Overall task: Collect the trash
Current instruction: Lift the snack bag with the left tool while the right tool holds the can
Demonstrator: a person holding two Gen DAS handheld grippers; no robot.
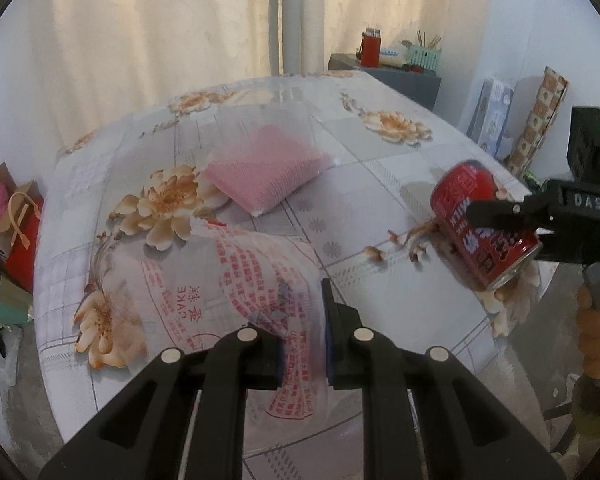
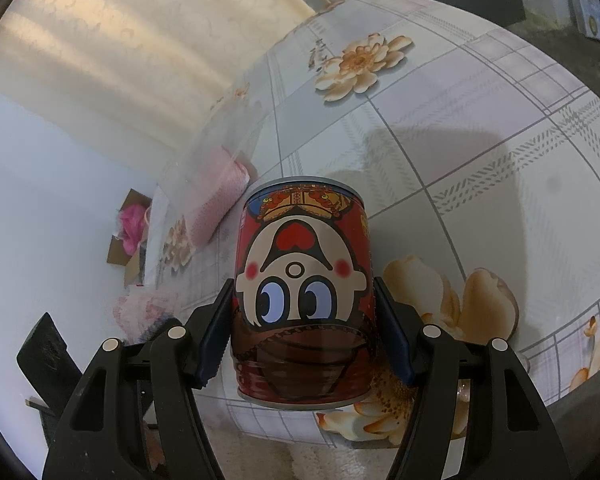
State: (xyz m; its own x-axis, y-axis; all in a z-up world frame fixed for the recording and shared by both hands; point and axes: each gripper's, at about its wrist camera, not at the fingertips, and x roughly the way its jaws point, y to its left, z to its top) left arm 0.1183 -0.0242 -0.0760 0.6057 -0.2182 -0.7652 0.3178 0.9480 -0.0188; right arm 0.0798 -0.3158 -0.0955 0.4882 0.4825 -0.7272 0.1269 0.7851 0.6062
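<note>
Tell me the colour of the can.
The can is red with a cartoon face; clearest in the right wrist view.

A glossy plastic sheen is being shown by the flowered table cover (image 1: 340, 168), smooth, with window light being reflected off it. The thin wrapper (image 1: 236, 280) is being seen as clear, crinkled plastic film printed in red. A second clear film bag (image 1: 268, 164) is being stretched over a pink, finely textured, cloth-like pad. The red can (image 2: 302, 292) is being rendered as painted metal, glossy, with a bare silvery rim. Matt black moulded plastic is being shown by the left gripper (image 1: 303, 340) and right gripper (image 2: 304, 328), with dull blue rubbery pads (image 2: 214, 344) and small polished metal pins. The curtains (image 1: 160, 28) are being seen as soft, matt, cream cloth.
</note>
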